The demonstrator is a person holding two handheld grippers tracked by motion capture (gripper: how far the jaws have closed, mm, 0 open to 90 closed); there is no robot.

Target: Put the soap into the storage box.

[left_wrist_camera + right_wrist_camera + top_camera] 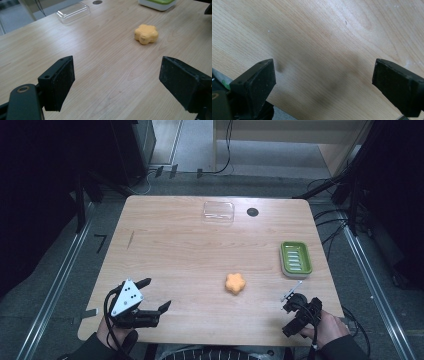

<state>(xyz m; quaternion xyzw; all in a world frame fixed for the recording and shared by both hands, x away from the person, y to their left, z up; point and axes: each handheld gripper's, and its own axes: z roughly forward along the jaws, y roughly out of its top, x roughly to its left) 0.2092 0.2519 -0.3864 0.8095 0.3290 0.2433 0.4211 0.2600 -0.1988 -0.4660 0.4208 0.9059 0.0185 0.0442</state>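
In the high view, the left gripper (154, 295) sat at the lower left, jaws spread wide and empty; the right gripper (295, 315) sat at the lower right. The orange soap (235, 283) lay on the table (175, 245) between them, lower centre.

In the left gripper view, the soap (146, 33) lay upper right, well beyond the parted jaws.

In the right gripper view, wide, empty jaws hung over bare wood.

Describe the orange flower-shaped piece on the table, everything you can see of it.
The orange flower-shaped piece is a small, thick, rounded block with soft lobes around its edge, like a blossom. Its matte, smooth surface looks like soap or foam; which one cannot be told. It lies flat on the wooden table, near the middle and toward the person's side, left of the green soap dish. Nothing but the table touches it; both grippers are apart from it.
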